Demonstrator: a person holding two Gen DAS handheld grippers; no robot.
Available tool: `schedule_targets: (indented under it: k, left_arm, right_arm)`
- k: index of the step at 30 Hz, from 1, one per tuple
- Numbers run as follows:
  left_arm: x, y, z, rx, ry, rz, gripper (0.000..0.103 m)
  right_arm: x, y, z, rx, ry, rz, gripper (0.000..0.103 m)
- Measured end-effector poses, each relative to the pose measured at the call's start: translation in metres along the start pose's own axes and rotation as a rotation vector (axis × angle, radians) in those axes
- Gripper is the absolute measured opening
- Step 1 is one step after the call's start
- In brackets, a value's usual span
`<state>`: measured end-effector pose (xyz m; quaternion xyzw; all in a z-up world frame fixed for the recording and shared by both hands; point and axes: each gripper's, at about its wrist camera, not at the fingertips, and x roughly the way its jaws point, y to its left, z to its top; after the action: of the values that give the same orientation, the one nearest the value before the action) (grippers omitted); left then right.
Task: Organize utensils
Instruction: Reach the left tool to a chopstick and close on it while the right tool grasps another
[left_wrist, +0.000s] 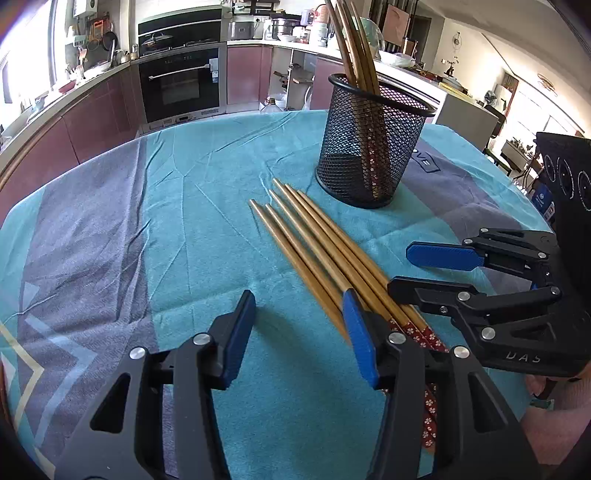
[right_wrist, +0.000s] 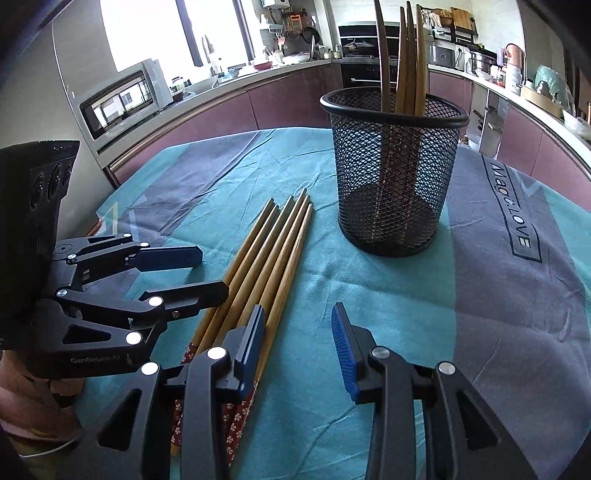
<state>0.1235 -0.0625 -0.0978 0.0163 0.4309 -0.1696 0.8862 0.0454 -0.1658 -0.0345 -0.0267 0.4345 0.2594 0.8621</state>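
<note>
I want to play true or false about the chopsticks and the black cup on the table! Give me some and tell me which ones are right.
1. The black mesh cup stands upright on the cloth. True.
2. The cup is empty. False: several chopsticks already stand inside it.
3. A bunch of loose chopsticks lies flat on the teal tablecloth. True.
4. The left hand-held gripper is squeezing a chopstick. False: its jaws are wide apart, holding nothing.
5. The right hand-held gripper is open. True.
6. The loose chopsticks have plain green ends. False: their thick ends are red with small white flowers.
</note>
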Motion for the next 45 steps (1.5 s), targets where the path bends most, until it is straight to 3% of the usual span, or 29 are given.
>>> schedule_targets:
  k: [10, 18, 27, 35, 45]
  left_arm:
    - [0.001, 0.001, 0.000, 0.007, 0.004, 0.006, 0.046]
    - [0.008, 0.001, 0.008, 0.021, 0.009, 0.056, 0.032]
    - [0.016, 0.006, 0.022, 0.006, 0.013, 0.069, 0.028]
    - [0.024, 0.005, 0.030, -0.012, 0.009, 0.086, 0.022]
    - [0.022, 0.009, 0.027, -0.071, -0.008, 0.092, 0.012]
  right_arm:
    - [0.003, 0.006, 0.000, -0.022, 0.007, -0.038, 0.035]
    - [0.009, 0.009, 0.006, -0.036, 0.008, -0.062, 0.033]
    - [0.024, 0.011, 0.022, -0.050, 0.011, -0.074, 0.027]
    - [0.030, 0.009, 0.030, -0.042, 0.012, -0.066, 0.009]
    - [0.024, 0.000, 0.028, 0.001, 0.004, -0.035, 0.005]
